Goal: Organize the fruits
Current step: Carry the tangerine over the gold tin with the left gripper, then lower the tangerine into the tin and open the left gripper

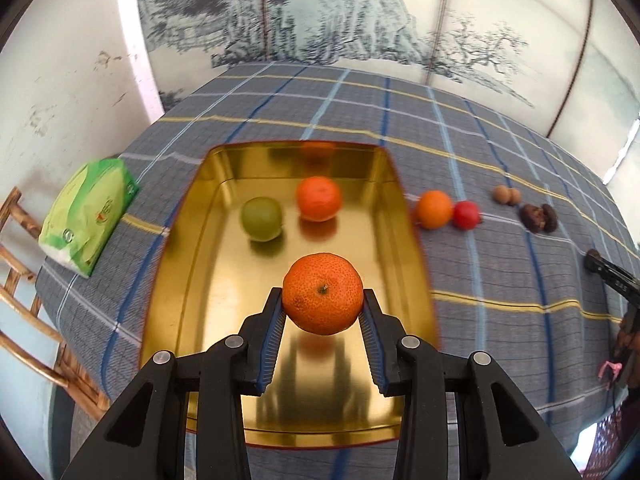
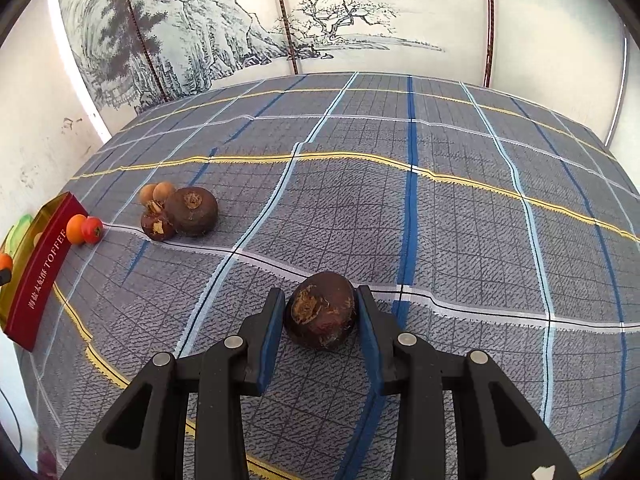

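My left gripper (image 1: 322, 300) is shut on a tangerine (image 1: 322, 293) and holds it above the near half of the gold tin tray (image 1: 188, 240). In the tray lie a green fruit (image 1: 261, 219) and another tangerine (image 1: 319, 199). Right of the tray on the cloth sit an orange fruit (image 1: 433, 209), a small red fruit (image 1: 466, 215), two tan round fruits (image 1: 506, 194) and dark brown fruits (image 1: 539, 218). My right gripper (image 2: 320, 304) is shut on a dark brown fruit (image 2: 321, 310) just over the cloth. Two more dark fruits (image 2: 181, 214) lie far left, with the tan ones (image 2: 157, 192) behind.
A green tissue pack (image 1: 90, 216) lies left of the tray near the table edge. A wooden chair (image 1: 24, 300) stands beyond that edge. The tray's red side wall (image 2: 42, 268) shows at far left in the right wrist view. Checked cloth (image 2: 460, 220) covers the table.
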{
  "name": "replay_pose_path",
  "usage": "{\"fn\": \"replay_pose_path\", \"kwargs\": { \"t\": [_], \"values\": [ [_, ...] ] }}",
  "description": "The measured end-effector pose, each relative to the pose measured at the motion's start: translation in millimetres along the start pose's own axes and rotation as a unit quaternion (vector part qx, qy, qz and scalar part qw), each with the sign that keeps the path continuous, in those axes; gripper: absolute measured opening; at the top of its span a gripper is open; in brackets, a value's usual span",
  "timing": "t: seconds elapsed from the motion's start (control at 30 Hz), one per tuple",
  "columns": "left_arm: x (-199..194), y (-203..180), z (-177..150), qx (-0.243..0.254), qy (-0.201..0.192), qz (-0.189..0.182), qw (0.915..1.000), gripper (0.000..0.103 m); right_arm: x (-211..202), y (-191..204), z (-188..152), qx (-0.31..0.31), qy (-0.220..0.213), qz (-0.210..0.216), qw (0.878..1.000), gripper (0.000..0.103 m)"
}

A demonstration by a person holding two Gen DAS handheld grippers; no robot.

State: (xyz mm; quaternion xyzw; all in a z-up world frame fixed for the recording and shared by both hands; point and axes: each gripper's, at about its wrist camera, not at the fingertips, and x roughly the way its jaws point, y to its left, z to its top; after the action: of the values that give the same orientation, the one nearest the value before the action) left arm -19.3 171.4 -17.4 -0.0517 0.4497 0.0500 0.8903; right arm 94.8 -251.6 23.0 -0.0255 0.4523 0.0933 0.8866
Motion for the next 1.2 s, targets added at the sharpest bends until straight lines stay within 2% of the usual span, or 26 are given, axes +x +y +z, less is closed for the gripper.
{"fn": "replay_pose_path", "kwargs": {
  "t": [0.4,1.2],
  "values": [
    [24,44,-7,-0.031,0.023,0.018,0.9991,0.038,0,2,0,-0.005,0.001,-0.003,1.000,0.035],
    [44,40,-1,-0.008,0.019,0.042,0.9989,0.038,1,3,0,-0.007,0.002,-0.005,1.000,0.035]
  ]
}}
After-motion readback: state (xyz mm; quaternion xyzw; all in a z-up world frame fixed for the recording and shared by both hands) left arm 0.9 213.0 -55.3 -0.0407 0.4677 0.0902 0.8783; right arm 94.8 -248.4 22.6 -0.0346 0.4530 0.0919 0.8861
